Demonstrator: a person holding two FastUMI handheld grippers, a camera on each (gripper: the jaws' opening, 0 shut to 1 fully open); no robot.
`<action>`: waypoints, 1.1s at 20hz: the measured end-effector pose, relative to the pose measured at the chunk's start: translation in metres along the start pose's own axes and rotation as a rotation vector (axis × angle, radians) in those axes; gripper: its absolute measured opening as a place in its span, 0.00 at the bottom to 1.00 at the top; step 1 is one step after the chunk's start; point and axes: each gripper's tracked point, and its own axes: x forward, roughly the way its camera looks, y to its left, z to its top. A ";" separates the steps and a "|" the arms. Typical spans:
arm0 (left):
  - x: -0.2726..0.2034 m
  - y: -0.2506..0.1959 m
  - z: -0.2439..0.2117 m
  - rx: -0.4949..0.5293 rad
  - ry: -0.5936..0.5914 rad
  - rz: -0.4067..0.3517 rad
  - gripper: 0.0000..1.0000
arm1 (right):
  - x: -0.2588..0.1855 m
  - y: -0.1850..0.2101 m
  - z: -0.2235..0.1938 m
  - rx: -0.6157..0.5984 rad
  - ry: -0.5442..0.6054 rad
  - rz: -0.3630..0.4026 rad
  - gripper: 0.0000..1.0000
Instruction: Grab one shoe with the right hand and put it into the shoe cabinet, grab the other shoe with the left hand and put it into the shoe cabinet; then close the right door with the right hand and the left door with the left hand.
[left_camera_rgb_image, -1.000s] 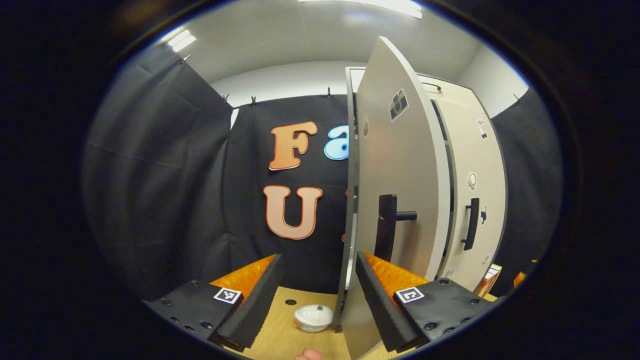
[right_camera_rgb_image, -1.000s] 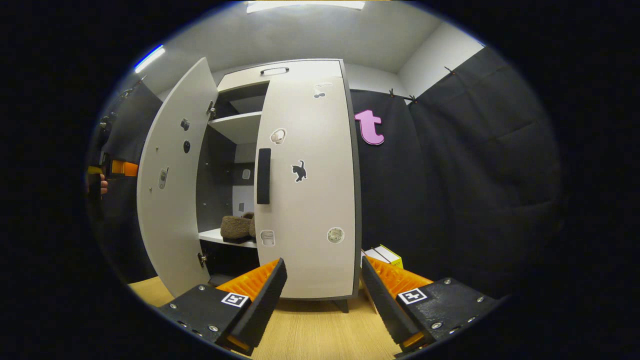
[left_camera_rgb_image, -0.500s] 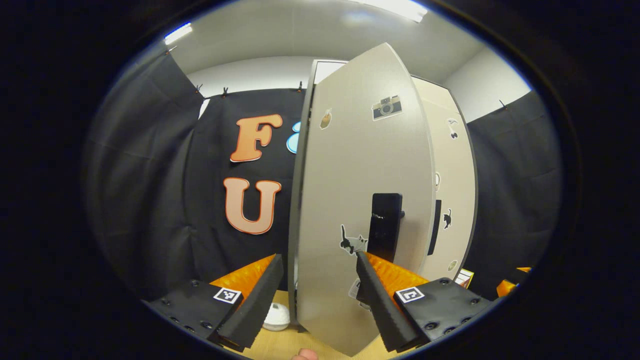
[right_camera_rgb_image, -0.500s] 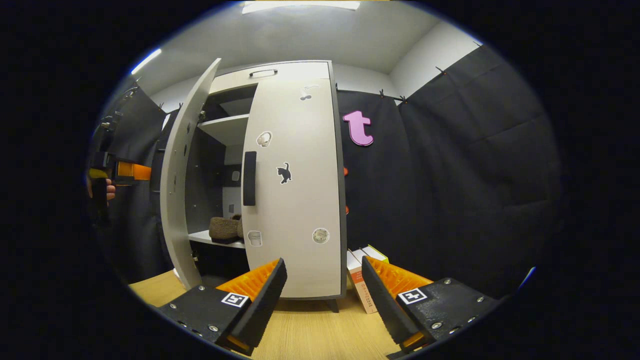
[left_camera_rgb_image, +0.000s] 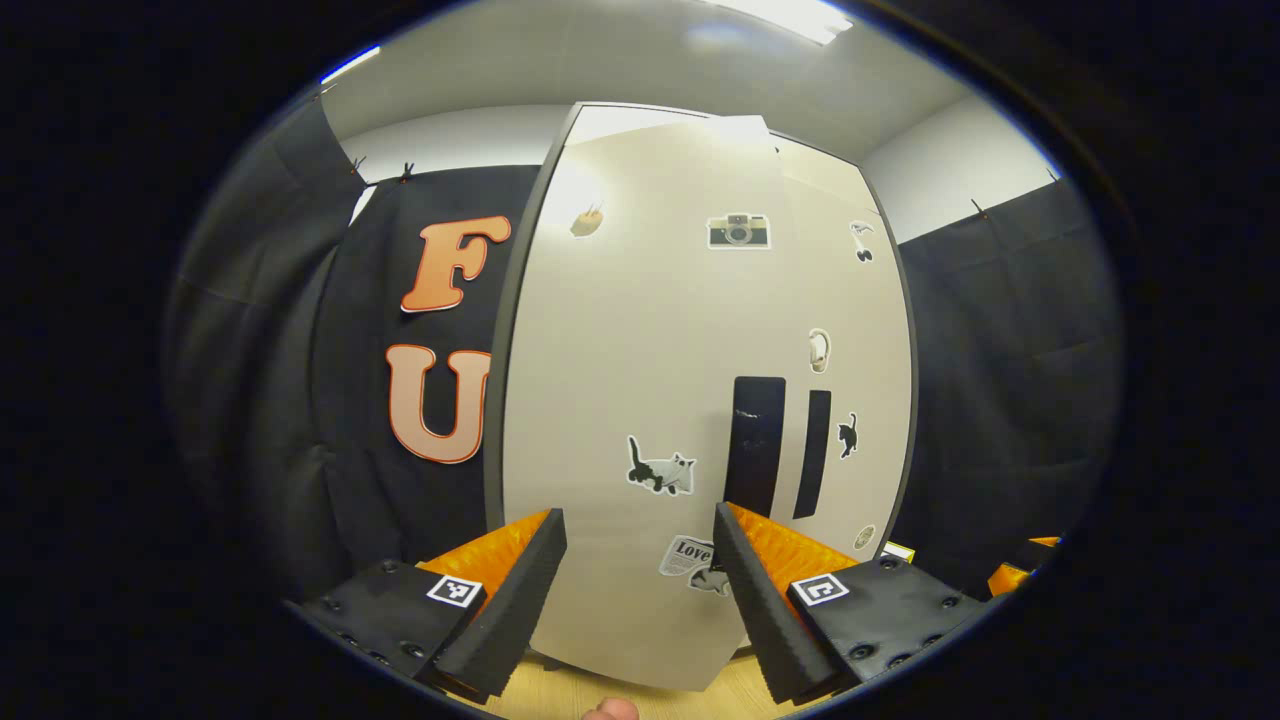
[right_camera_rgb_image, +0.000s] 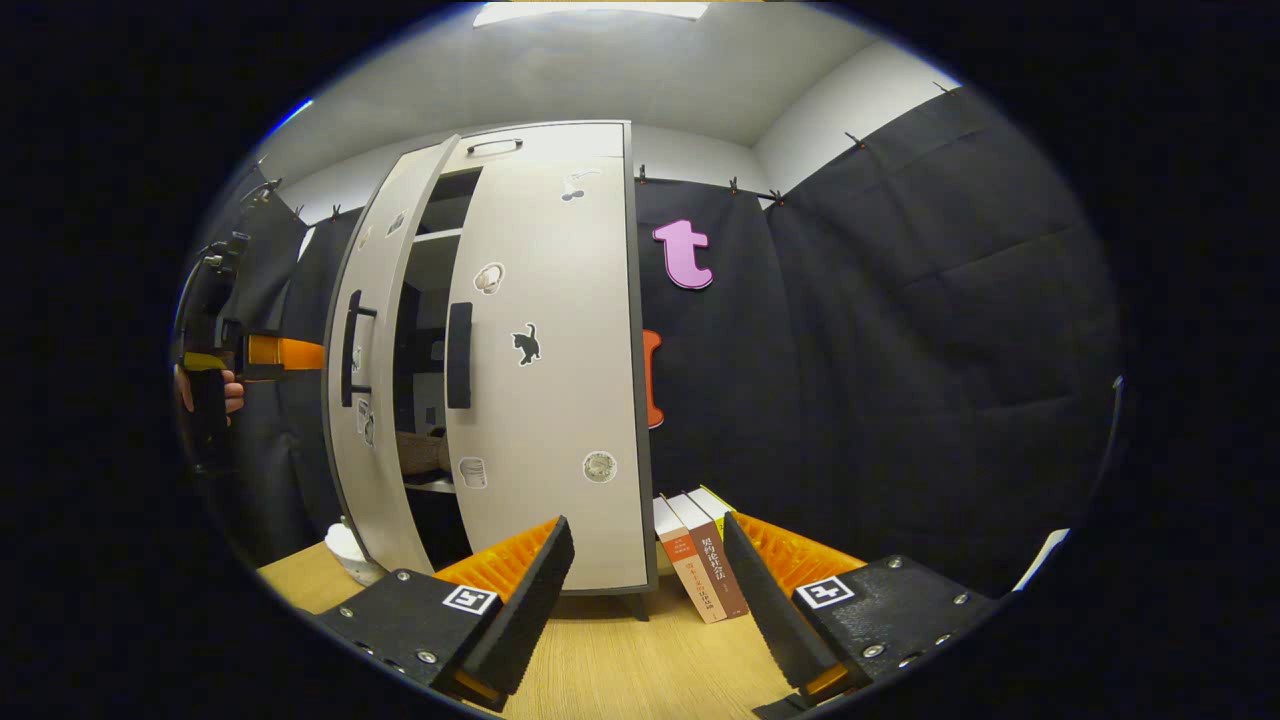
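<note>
1. Left door (left_camera_rgb_image: 620, 400) nearly shut — in the right gripper view a dark gap remains between the left door (right_camera_rgb_image: 365, 400) and the right door (right_camera_rgb_image: 545, 380). Right door sits flush on the cabinet (right_camera_rgb_image: 540, 140).
2. Left gripper (left_camera_rgb_image: 640, 590) has its fingers apart, nothing between them, close in front of the door face near its handle (left_camera_rgb_image: 755, 445). I cannot tell whether a finger touches the panel. From the right gripper view the left gripper (right_camera_rgb_image: 260, 350) sits at handle height, beside the door's outer face.
3. Right gripper (right_camera_rgb_image: 645, 590) spread wide, empty, low over the floor (right_camera_rgb_image: 620, 670), well back from the cabinet.
4. Shoes: one shoe (right_camera_rgb_image: 425, 450) shows through the gap, on a shelf inside. The second I cannot make out.
5. Risks, as I judge them:
   - Push ends short — door rests ajar and the last step is unfinished.
   - Hard push — door slams and bounces back open, or rocks the cabinet.
   - A finger slides across the smooth panel and catches the handle, twisting the gripper off line.
   - A shoe near the shelf edge would block the door; not confirmable from here.
6. Books (right_camera_rgb_image: 700, 560) lean beside the cabinet's right foot — near the right gripper, easy to knock if it swings forward.
</note>
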 end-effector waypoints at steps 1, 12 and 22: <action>0.007 -0.005 -0.003 0.002 0.003 -0.003 0.96 | -0.001 -0.002 0.001 0.000 -0.001 -0.006 0.93; 0.061 -0.026 -0.006 0.012 -0.007 -0.016 0.99 | -0.007 -0.025 0.003 -0.003 -0.003 -0.062 0.93; 0.095 -0.031 -0.013 -0.003 -0.009 0.000 0.96 | -0.007 -0.034 0.005 0.005 -0.002 -0.065 0.93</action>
